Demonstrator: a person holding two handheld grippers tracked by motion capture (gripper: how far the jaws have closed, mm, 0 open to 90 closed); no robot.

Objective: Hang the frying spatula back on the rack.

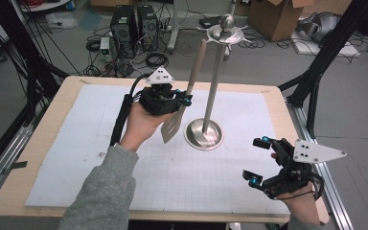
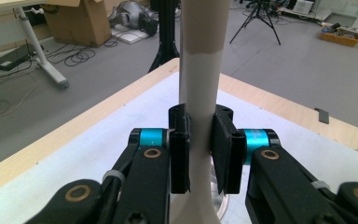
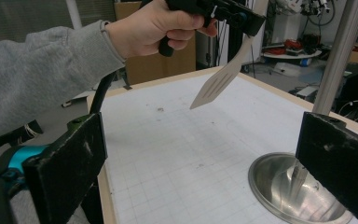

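Note:
A pale slotted spatula (image 1: 187, 91) is lifted off the table, handle up and blade (image 3: 214, 86) down. My left gripper (image 1: 182, 100) is shut on its handle (image 2: 198, 116), the black pads pressing both sides. A steel rack stand (image 1: 214, 81) with a round base (image 1: 203, 134) and a hooked top disc (image 1: 226, 32) rises just right of the spatula. My right gripper (image 1: 257, 160) rests low near the table's front right, jaws wide open with nothing between them, facing the stand's base (image 3: 293, 189).
A white gridded mat (image 1: 100, 153) covers the wooden table (image 1: 38, 139). Black frame struts (image 1: 316, 72) stand to the right and left. Cables, computer towers (image 1: 132, 24) and cardboard boxes (image 1: 278, 17) lie on the floor beyond the far edge.

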